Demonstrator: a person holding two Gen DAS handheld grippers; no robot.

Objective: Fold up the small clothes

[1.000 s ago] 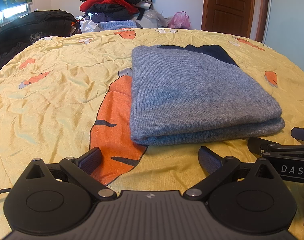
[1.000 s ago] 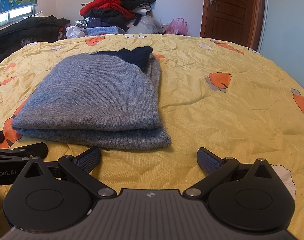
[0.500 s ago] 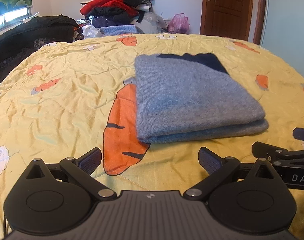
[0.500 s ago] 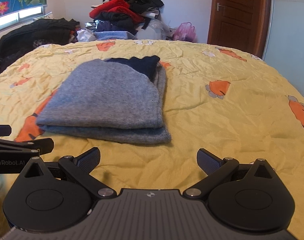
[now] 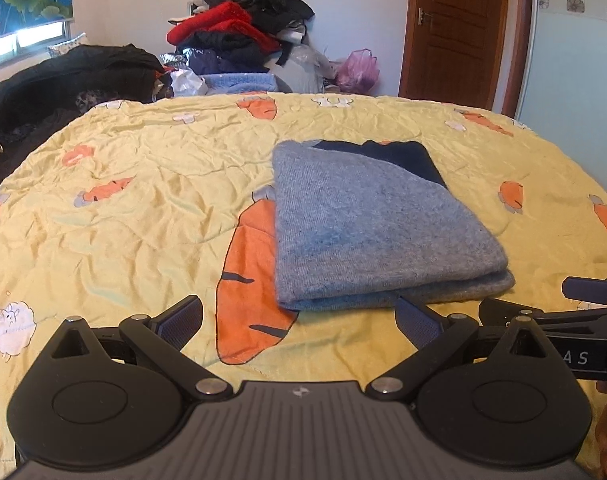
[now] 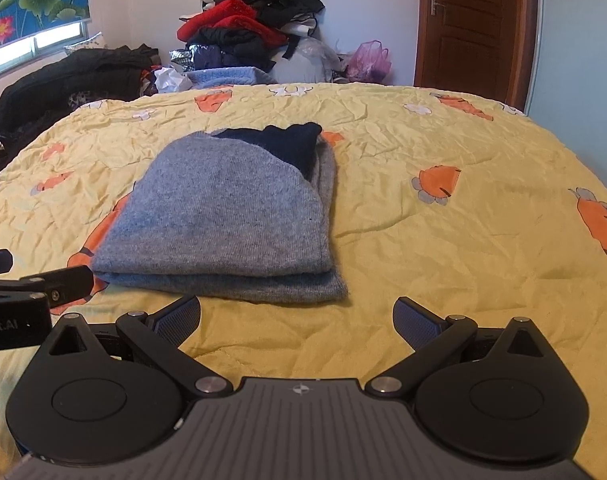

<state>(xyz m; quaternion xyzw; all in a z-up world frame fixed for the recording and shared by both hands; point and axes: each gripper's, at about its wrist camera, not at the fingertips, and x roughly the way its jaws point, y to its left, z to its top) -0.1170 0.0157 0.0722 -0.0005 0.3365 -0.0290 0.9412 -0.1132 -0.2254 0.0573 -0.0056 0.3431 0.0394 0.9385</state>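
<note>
- Sweater (image 5: 375,232): it is lying folded into a compact grey rectangle on the bedspread (image 5: 143,200), a dark navy part showing at the far end. Layers are stacked with the fold facing me, which I judge to mean the folding itself is done.
- Left gripper (image 5: 299,316): I am holding it low over the bedspread, just short of the near edge of the sweater, jaws spread wide and nothing between them. The right-hand pad (image 5: 413,320) is sitting just at the near edge of the sweater in this view; whether it is touching the wool I cannot tell.
- Right gripper (image 6: 297,316): I am holding it beside the left one, also wide apart and empty, aimed at the near right corner of the sweater. Its pads (image 6: 179,318) are standing clear of the wool.
- Placement: both tools are hovering side by side on my side of the sweater, clear of the cloth, so the stacked layers are lying undisturbed.
- Pile of clothes (image 6: 255,20): it is heaped beyond the far edge of the bed, well apart from the sweater; I judge it to be a likely source for another garment.
- Risk: the bottom layer is jutting out at the near right corner, so a careless nudge there could spread the stack.
</note>
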